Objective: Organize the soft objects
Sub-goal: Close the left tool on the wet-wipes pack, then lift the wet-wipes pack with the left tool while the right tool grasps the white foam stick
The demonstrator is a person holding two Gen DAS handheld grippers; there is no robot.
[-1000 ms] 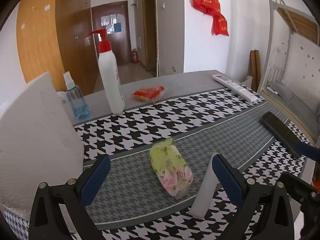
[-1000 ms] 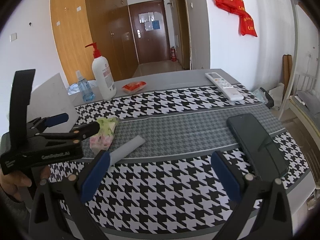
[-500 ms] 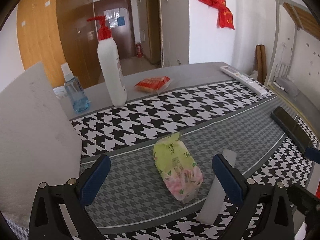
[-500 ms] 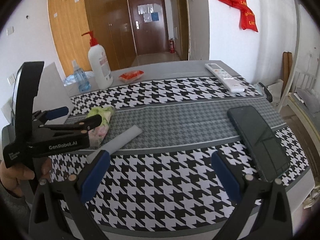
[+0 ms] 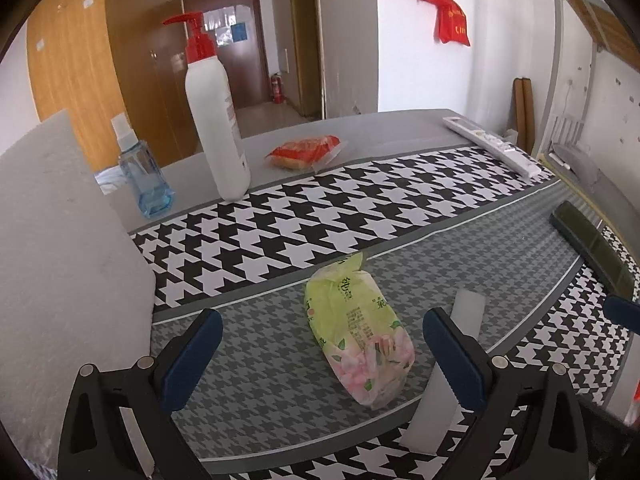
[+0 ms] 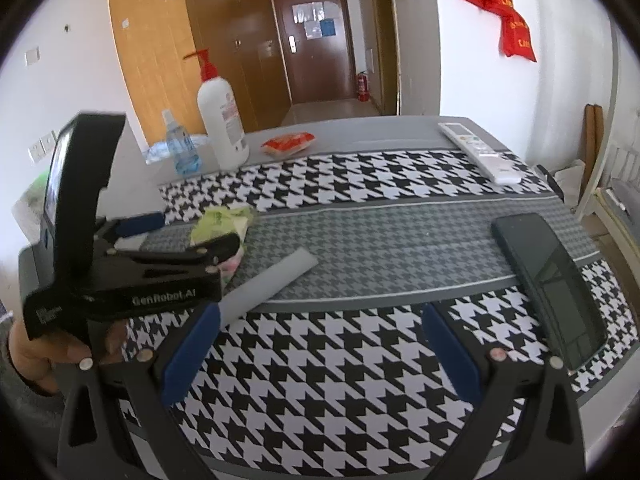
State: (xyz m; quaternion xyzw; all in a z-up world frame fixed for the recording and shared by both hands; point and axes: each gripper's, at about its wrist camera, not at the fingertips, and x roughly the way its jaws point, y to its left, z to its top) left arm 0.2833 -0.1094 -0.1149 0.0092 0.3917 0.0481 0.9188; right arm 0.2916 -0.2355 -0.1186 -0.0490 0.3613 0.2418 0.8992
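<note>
I have the left gripper [image 5: 320,354] low over the tabletop [image 5: 400,208], jaws wide, with the tissue pack [image 5: 358,330] lying between them on the grey band, touching neither pad. A white foam strip [image 5: 448,376] lies just right of the pack, partly behind my right pad. A foam block [image 5: 60,264] stands at the left. My right gripper [image 6: 320,344] hangs with jaws wide over the checked cloth, holding nothing; a phone [image 6: 552,284] lies to its right, and a pump bottle [image 6: 220,120] stands at the back.
</note>
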